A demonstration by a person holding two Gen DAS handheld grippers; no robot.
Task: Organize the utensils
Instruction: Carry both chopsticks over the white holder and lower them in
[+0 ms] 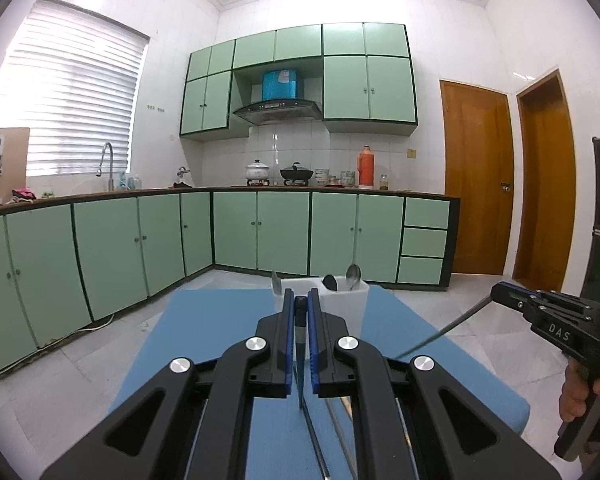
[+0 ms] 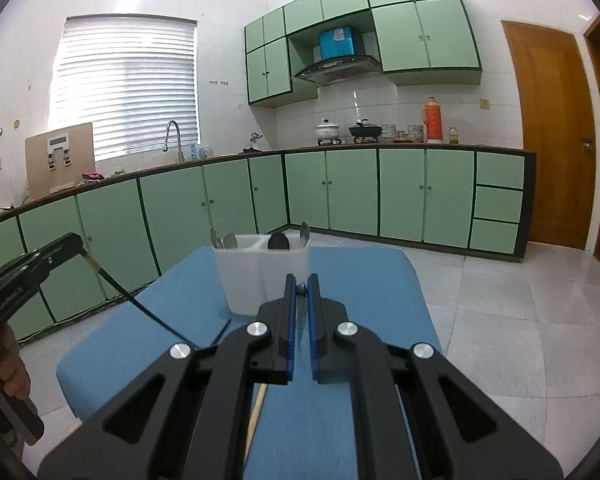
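A white two-compartment utensil holder [image 1: 342,302] [image 2: 246,280] stands at the far end of the blue table [image 1: 220,328] [image 2: 360,280]. Spoons and a black utensil stick out of it. My left gripper [image 1: 300,294] [image 2: 74,240] is shut on a black chopstick [image 1: 300,344] [image 2: 140,306], which hangs down over the table in front of the holder. My right gripper [image 2: 301,280] [image 1: 498,290] is shut on a thin metal stick [image 2: 301,312] [image 1: 440,332], also slanting down above the table. Both grippers are raised, short of the holder.
A wooden chopstick [image 2: 257,412] lies on the table under my right gripper. A person's hands [image 1: 576,392] [image 2: 14,380] hold the gripper handles. Green kitchen cabinets [image 1: 260,228] and a tiled floor [image 2: 520,320] surround the table.
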